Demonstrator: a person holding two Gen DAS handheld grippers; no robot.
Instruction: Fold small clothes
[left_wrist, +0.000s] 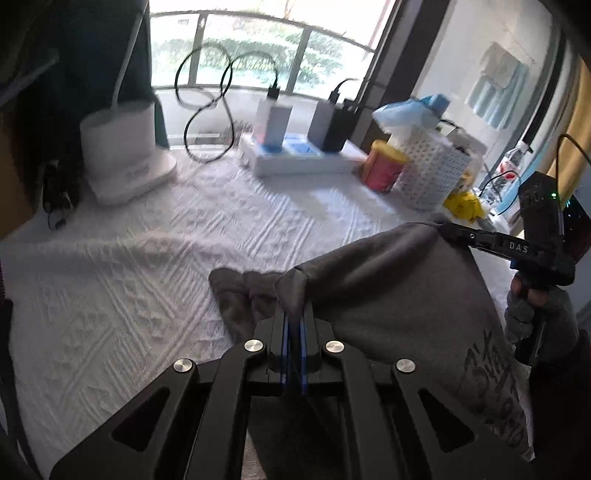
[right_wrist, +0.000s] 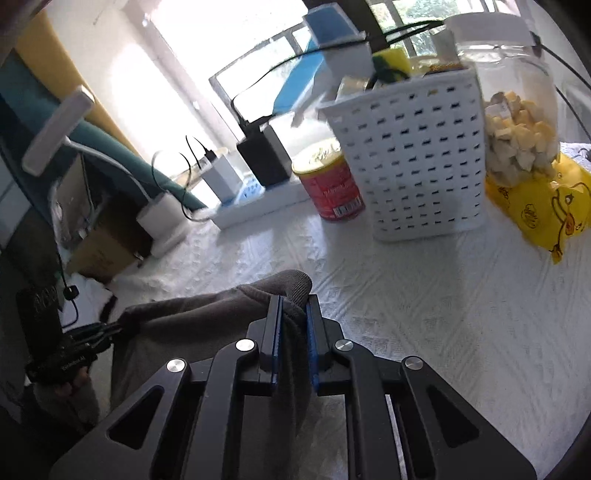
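Both grippers hold one grey garment (left_wrist: 399, 280) up off the desk (left_wrist: 155, 258), which is covered w/ a white textured cloth. Left gripper (left_wrist: 294, 314): jaws nearly together, pinching a corner of the grey fabric btwn the blue pads; a bunched part of the garment lies on the cloth just left of that corner. Right gripper (right_wrist: 292, 314): jaws narrow, closed on a rounded fold of the same garment, fabric running down btwn the pads. The top edge of the garment spans from one gripper to the other, the rest hanging below; a dark print shows on the lower right part in the left wrist view. In that view the right gripper (left_wrist: 448, 227) appears at the far right edge of the garment, w/ a gloved hand (left_wrist: 532, 299) on its handle. In the right wrist view the left gripper (right_wrist: 118, 326) sits at the left end of the fabric. Behind, along the window side of the desk: white lamp base (left_wrist: 125, 151), white power strip (left_wrist: 295, 158) w/ chargers and black cables, red can (right_wrist: 330, 184), white perforated basket (right_wrist: 410, 155), clear jar (right_wrist: 517, 122) of pale yellow chunks, yellow duck-print bag (right_wrist: 543, 206). All of these stand well apart from the garment.
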